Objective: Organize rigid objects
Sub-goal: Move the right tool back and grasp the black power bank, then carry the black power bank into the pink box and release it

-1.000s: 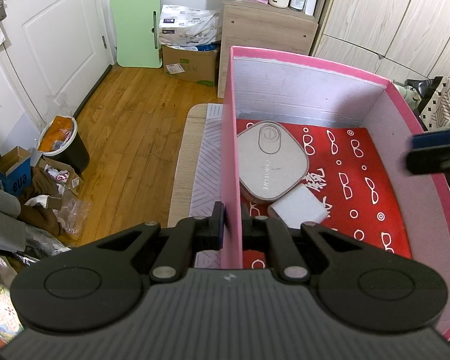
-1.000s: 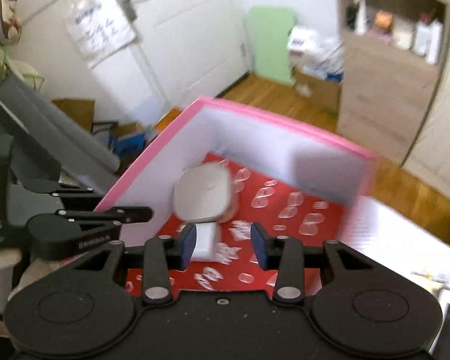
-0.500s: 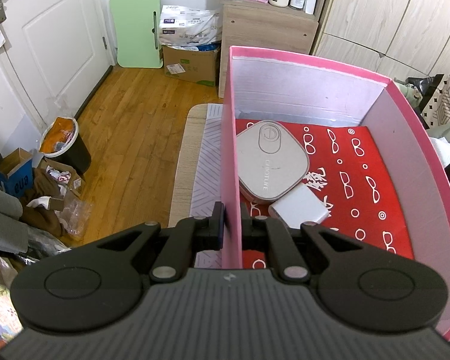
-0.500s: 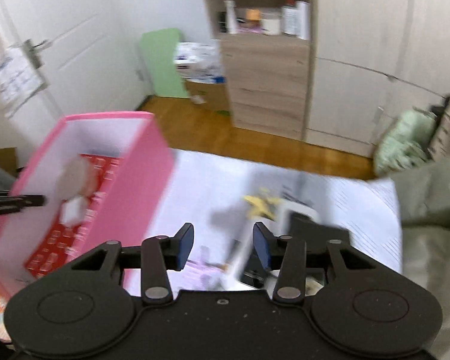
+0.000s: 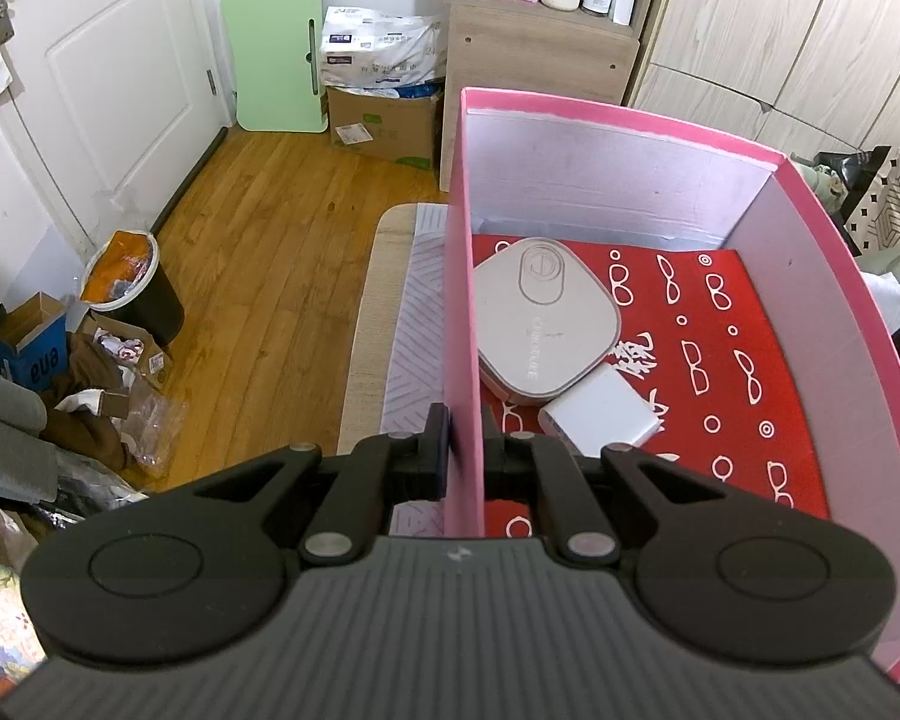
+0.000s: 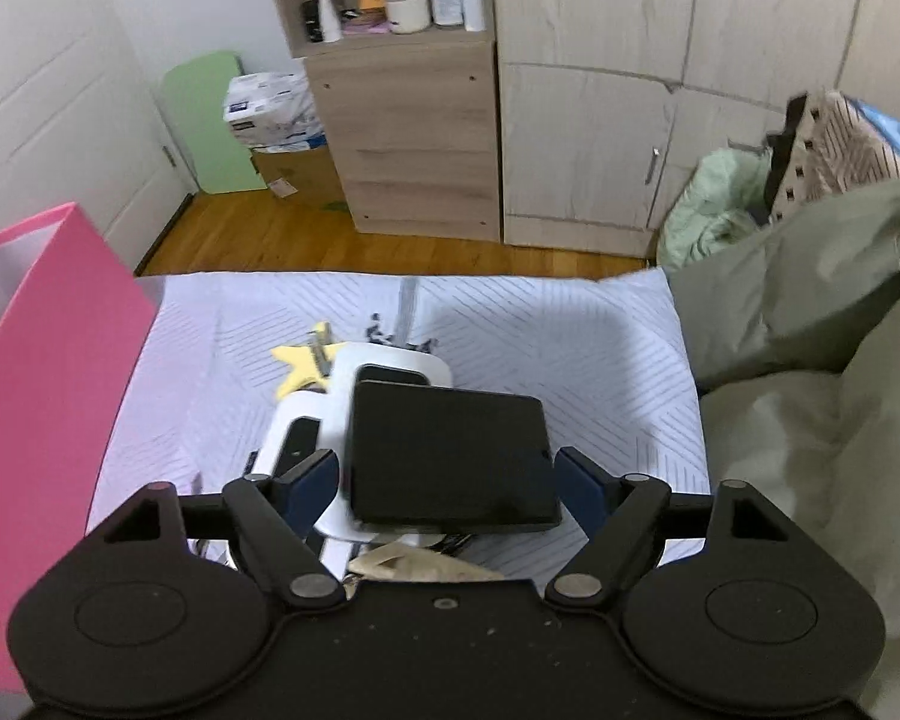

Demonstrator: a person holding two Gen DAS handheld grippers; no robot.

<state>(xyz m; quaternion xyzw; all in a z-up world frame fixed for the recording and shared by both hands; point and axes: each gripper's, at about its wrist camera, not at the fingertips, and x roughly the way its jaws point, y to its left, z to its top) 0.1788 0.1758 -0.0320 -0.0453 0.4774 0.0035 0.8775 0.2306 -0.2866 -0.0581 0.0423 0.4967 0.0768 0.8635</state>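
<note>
Jaws opening around black case (image 6: 450, 456), apparently untouched, pink box (image 6: 48, 372) beside

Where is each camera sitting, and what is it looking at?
Left wrist: on the left gripper, looking down along its fingers, which are shut on the pink box's wall.
Right wrist: on the right gripper, jaws opening around a black flat box on the bedsheet.
Both show the pink box, green board and wooden shelf.
</note>
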